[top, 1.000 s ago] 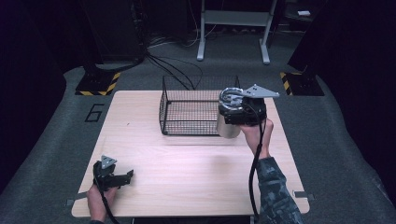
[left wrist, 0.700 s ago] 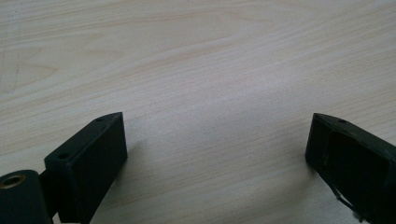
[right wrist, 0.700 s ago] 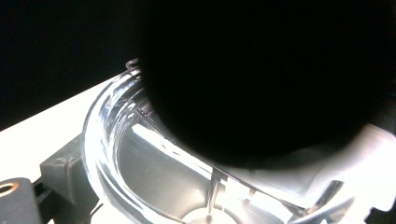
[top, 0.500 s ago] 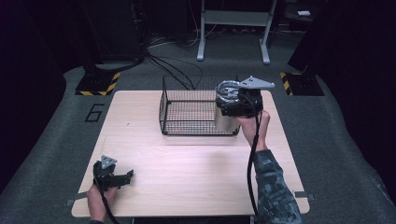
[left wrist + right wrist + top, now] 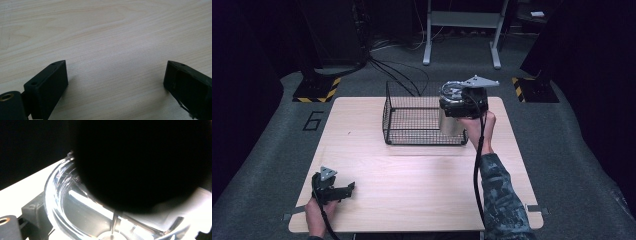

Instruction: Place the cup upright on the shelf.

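Lifted right tongs (image 5: 455, 112) slightly, clamped on shiny cylindrical metal can (image 5: 451, 125) at black wire basket's (image 5: 412, 120) right end; not yet released. Left tongs (image 5: 343, 190) wide, idle on pale wooden counter (image 5: 412, 175).

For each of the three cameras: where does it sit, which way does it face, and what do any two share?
High view: above the near table edge, looking forward and down; both forearms, wire basket, metal cup.
Left gripper view: on the left gripper, facing bare table; jaws apart.
Right gripper view: on the right gripper, close against the cup.
Shared: cup, tabletop.
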Available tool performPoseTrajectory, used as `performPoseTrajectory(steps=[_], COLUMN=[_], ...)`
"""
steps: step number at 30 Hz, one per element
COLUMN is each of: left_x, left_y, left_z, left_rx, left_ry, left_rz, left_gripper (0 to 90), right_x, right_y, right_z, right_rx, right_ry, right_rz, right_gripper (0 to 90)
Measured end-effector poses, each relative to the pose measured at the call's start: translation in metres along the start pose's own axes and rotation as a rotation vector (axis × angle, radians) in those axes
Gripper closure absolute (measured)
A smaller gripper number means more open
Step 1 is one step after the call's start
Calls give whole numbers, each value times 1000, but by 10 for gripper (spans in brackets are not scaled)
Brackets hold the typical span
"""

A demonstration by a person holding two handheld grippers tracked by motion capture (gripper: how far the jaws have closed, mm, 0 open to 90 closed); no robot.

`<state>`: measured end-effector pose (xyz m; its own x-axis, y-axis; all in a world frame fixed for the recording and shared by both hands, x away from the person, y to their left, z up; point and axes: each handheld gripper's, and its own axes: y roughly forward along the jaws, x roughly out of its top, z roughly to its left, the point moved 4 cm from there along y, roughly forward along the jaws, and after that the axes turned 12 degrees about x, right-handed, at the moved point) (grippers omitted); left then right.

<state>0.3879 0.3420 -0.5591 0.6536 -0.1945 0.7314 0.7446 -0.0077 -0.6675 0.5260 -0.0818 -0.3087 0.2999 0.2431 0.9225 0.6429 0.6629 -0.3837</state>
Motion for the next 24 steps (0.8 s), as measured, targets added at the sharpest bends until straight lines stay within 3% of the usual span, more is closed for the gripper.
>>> performPoseTrajectory(steps=[24], left_x=[0], left_y=[0], left_z=[0], left_rx=[3], left_ry=[-2], left_rz=[-6], left_gripper=[55], right_x=[13], right_y=[35], right_z=[-9], right_rx=[-11], right_ry=[5], right_rz=[22], right_gripper=[36])
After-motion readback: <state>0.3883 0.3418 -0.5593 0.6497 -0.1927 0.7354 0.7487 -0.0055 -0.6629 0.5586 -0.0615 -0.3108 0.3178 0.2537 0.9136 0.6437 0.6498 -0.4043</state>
